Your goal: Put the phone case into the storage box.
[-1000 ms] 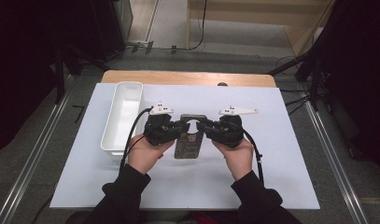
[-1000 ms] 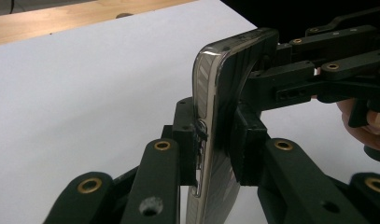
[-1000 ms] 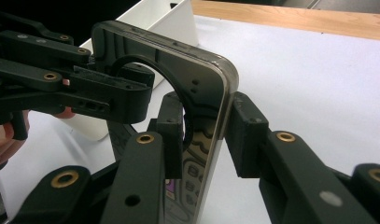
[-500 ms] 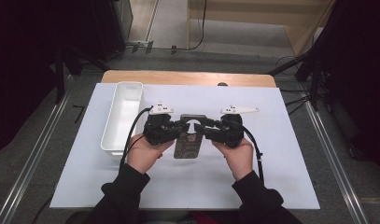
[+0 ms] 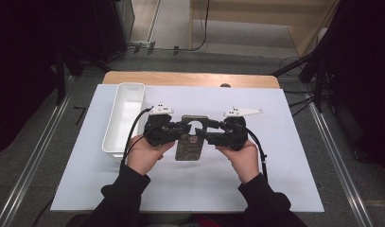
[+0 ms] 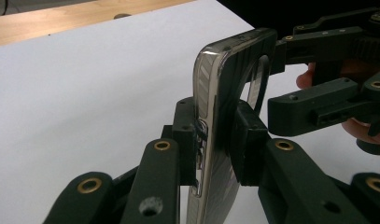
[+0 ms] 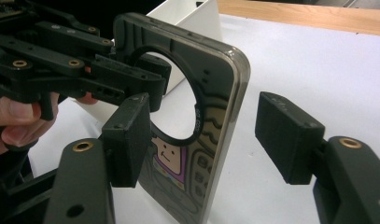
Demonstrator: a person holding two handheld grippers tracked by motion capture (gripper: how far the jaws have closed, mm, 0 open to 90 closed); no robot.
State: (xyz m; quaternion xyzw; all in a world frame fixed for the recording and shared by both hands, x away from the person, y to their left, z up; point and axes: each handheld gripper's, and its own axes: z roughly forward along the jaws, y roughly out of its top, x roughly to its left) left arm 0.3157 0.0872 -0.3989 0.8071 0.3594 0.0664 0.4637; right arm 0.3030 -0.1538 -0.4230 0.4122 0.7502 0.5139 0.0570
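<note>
Two grippers are sharing one phone case (image 5: 190, 142) above the table (image 5: 284, 156).
We are keeping the left gripper (image 6: 215, 140) fingers pinching its edge while the right gripper (image 7: 201, 140) fingers, just opening, are spreading clear of it.

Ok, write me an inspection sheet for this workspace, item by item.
Surface: white sheet over a wooden table, flat.
Job's things: phone case with a round cutout, held up off the sheet between the two grippers.
Clutter: white tray at the left of the sheet; what it holds cannot be told.
Grippers: left gripper shut on the phone case's edge; right gripper has just been opening, its pads apart on either side of the case, the far one clear of it.
Cables: a black cable trails from each gripper toward the person.
Surroundings: grey floor, metal rails, dark stands.
</note>
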